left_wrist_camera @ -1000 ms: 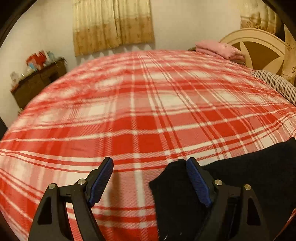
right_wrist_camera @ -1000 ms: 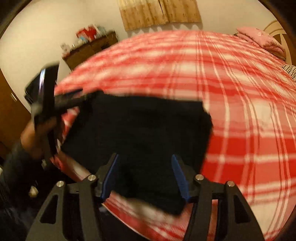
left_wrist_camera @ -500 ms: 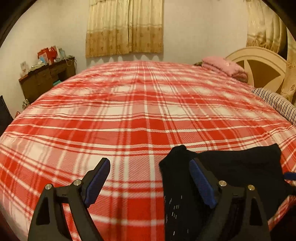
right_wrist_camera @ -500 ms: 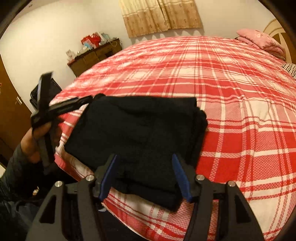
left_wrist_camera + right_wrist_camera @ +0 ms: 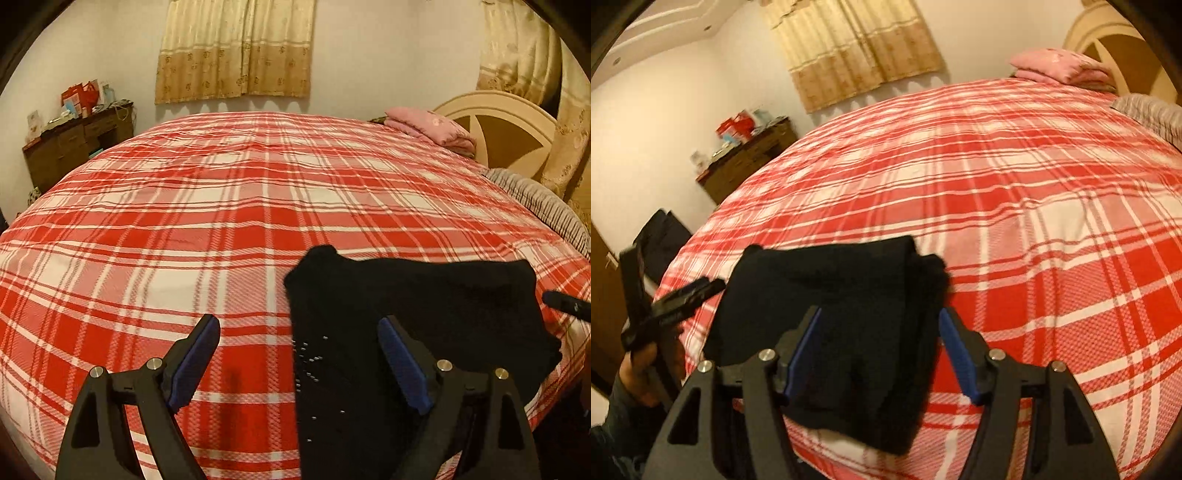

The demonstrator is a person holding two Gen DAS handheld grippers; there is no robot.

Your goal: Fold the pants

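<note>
The black pants (image 5: 424,306) lie folded in a compact stack on the red plaid bed (image 5: 221,229), near its front edge. My left gripper (image 5: 299,354) is open, with the stack's left edge and bare blanket below the gap and nothing gripped. In the right wrist view the pants (image 5: 834,295) sit below my right gripper (image 5: 881,350). Its jaws are opening around the stack's near end, and the right pad stands off the cloth. A hand holds my left gripper (image 5: 672,275) just left of the stack. One right fingertip (image 5: 563,305) pokes in at the far right.
A pink folded cloth (image 5: 432,127) and a striped pillow (image 5: 535,199) lie by the headboard (image 5: 509,133). A dark wooden dresser (image 5: 77,147) with small items stands at the left wall. A dark bag (image 5: 661,240) sits beside the bed. The bed's edge drops off close below the grippers.
Both grippers have drawn back from the pants, which now rest still on the blanket. The right jaws have widened. The left gripper has shifted left, off the stack.
</note>
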